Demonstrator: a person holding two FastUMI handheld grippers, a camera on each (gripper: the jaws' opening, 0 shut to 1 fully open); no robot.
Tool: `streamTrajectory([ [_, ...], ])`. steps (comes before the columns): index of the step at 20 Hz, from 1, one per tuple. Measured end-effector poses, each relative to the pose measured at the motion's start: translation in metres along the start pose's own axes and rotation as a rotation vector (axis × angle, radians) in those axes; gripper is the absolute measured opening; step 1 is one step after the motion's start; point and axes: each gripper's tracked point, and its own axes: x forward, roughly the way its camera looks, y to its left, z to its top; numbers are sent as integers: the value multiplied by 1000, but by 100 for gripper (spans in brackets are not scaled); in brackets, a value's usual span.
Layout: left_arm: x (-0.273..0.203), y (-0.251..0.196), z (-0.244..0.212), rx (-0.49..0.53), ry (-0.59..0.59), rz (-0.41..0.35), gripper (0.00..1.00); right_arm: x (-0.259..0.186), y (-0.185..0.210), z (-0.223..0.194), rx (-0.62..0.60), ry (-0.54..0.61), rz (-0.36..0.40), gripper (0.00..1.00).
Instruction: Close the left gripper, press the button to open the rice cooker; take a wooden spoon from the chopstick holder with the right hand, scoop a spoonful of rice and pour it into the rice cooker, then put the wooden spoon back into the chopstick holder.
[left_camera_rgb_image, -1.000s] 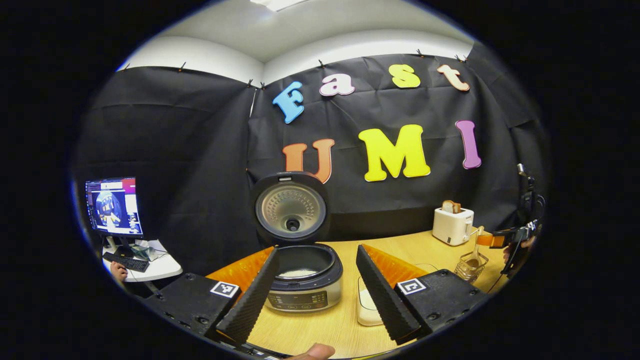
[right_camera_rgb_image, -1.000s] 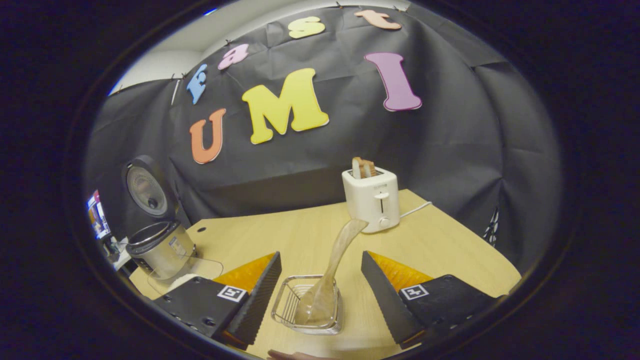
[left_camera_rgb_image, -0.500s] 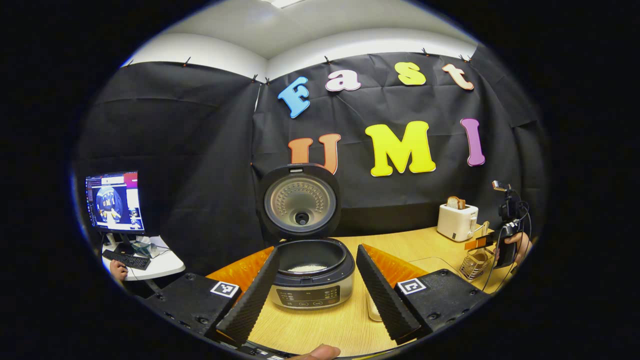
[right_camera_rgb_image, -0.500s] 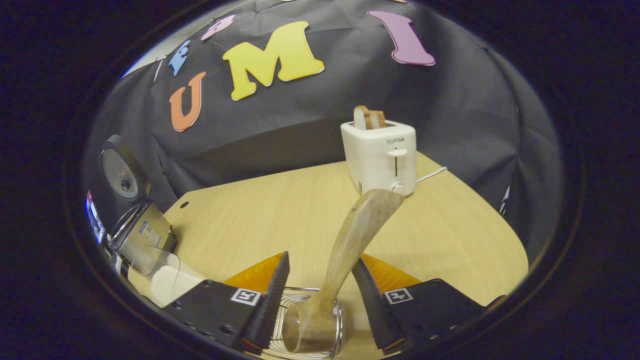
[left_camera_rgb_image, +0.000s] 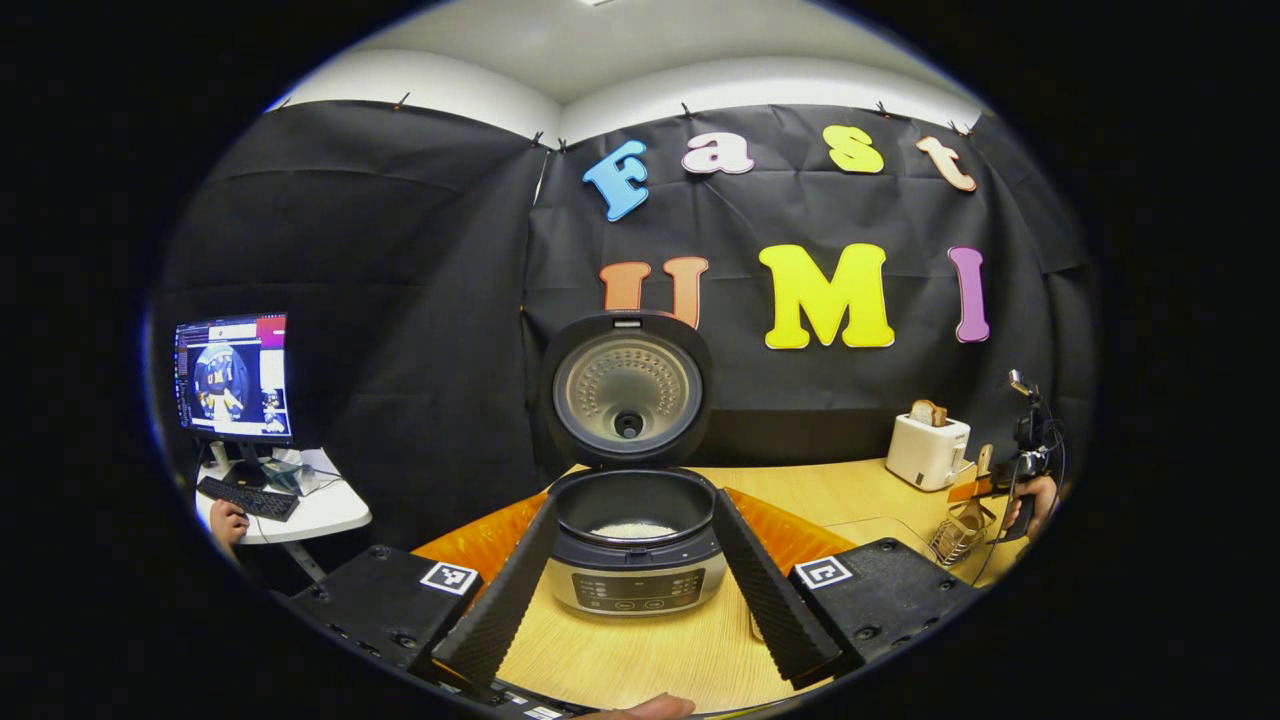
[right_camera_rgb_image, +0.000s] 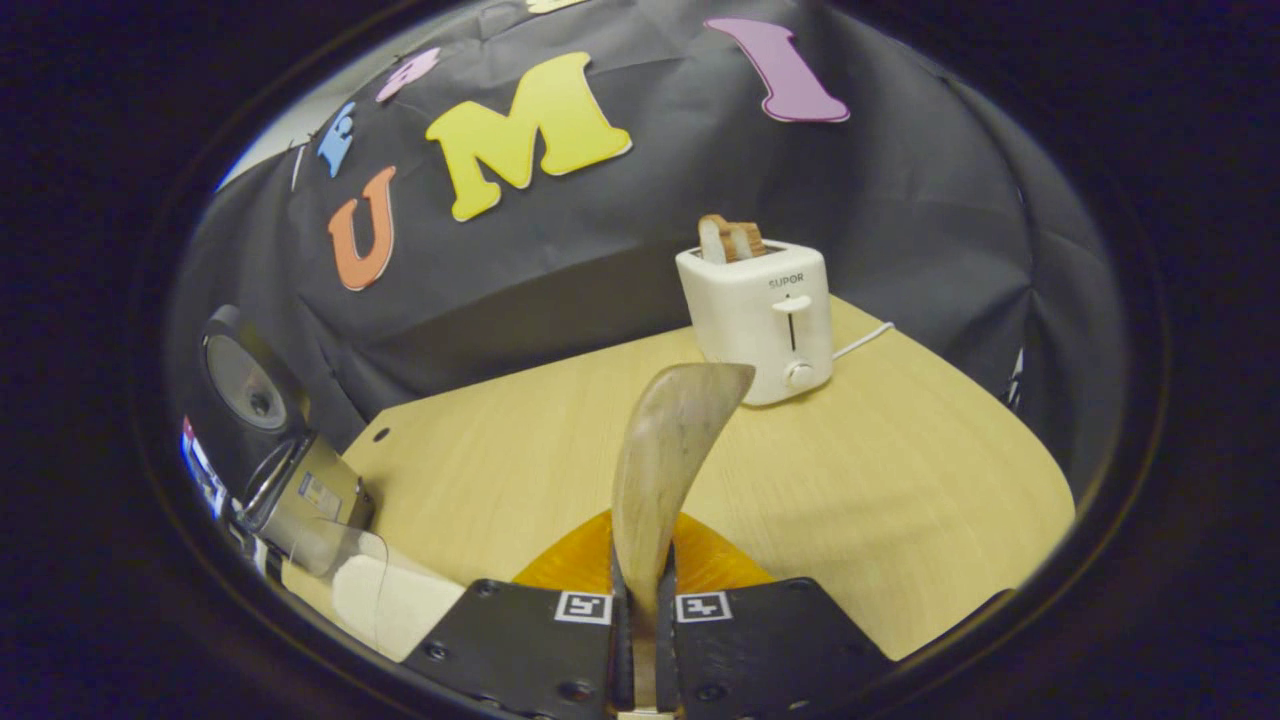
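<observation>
Wooden spoon, smooth and curved, stands at lower centre of the right gripper view, clamped between the right claw. Left claw gapes wide, framing the open, round rice cooker on the table.

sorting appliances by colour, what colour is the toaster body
White toaster, clearest in the right gripper view.
</observation>
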Motion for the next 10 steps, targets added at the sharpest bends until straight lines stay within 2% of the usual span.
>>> streamTrajectory([
  [2,-1,-2,0,1,3,-5,99,-12,6,5,-69,-39,-16,8],
  [10,1,-3,-2,12,10,-11,99,-66,27,50,-180,-204,-69,8],
])
